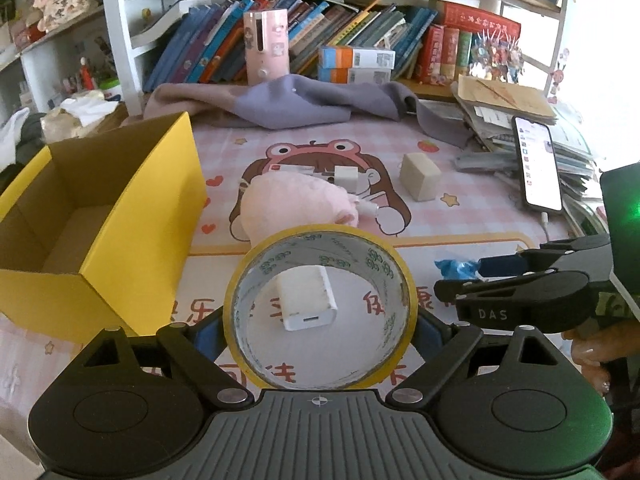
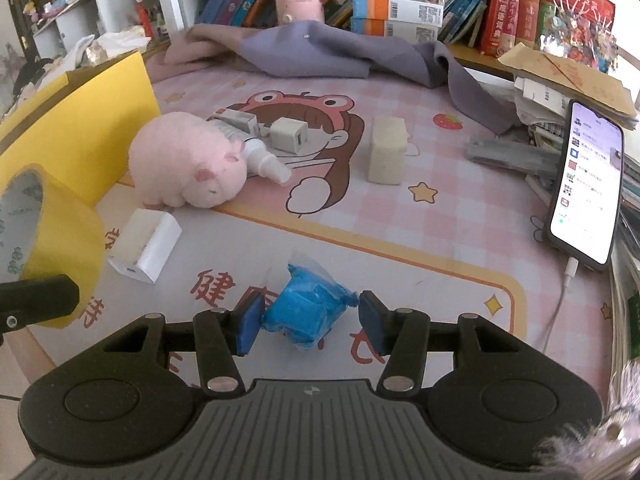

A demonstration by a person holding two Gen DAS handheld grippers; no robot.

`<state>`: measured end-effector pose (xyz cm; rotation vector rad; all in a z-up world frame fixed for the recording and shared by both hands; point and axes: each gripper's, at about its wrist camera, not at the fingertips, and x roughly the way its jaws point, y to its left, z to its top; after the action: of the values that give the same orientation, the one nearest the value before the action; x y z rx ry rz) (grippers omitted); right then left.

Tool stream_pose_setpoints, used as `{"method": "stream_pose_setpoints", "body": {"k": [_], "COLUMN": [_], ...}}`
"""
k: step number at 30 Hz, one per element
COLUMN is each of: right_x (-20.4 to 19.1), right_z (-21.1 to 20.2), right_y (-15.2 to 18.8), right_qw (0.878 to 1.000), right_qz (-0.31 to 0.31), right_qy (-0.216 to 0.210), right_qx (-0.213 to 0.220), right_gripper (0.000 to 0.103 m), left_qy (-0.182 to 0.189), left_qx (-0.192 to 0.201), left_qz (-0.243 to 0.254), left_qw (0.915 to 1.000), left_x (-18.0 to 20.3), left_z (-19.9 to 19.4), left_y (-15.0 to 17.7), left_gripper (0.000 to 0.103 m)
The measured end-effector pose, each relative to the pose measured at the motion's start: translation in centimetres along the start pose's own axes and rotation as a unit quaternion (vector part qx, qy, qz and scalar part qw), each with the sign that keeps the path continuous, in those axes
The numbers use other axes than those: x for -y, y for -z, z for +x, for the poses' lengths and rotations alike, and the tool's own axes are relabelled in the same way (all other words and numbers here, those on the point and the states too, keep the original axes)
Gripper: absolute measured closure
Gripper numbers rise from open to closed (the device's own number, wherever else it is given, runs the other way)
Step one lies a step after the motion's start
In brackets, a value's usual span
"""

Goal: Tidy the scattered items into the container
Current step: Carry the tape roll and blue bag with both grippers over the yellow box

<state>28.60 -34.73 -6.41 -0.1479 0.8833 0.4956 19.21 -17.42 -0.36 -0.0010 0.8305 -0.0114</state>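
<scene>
My left gripper is shut on a yellow tape roll, held above the mat just right of the open yellow box. The roll also shows in the right wrist view. My right gripper is open, its blue pads on either side of a blue plastic-wrapped packet lying on the mat. A white charger, a pink plush pig, a white spray bottle, a small white adapter and a beige block lie scattered on the mat.
A purple-grey cloth lies at the back in front of shelved books. A lit phone leans on a paper stack at the right, its cable trailing on the mat. The yellow box looks empty inside.
</scene>
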Motion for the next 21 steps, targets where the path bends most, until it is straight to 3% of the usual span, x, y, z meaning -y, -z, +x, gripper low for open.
{"method": "stream_pose_setpoints", "body": {"k": [7, 12, 21], "right_x": [0.1, 0.7, 0.8], "right_z": [-1.0, -0.8, -4.6], "right_y": [-0.2, -0.2, -1.6], "right_qw": [1.0, 1.0, 0.998], "right_qz": [-0.005, 0.007, 0.009], "right_qy": [-0.002, -0.001, 0.004], "right_qx": [0.019, 0.009, 0.059], "right_gripper": [0.053, 0.053, 0.053], "left_qy": [-0.005, -0.003, 0.011], "left_qx": [0.021, 0.024, 0.071], "left_qz": [-0.003, -0.009, 0.003], "left_qw": [0.9998, 0.9997, 0.9974], "left_x": [0.1, 0.0, -0.2], "left_z": [-1.5, -1.4, -3.8], "left_y": [0.0, 0.0, -0.7], "left_gripper": [0.011, 0.011, 0.011]}}
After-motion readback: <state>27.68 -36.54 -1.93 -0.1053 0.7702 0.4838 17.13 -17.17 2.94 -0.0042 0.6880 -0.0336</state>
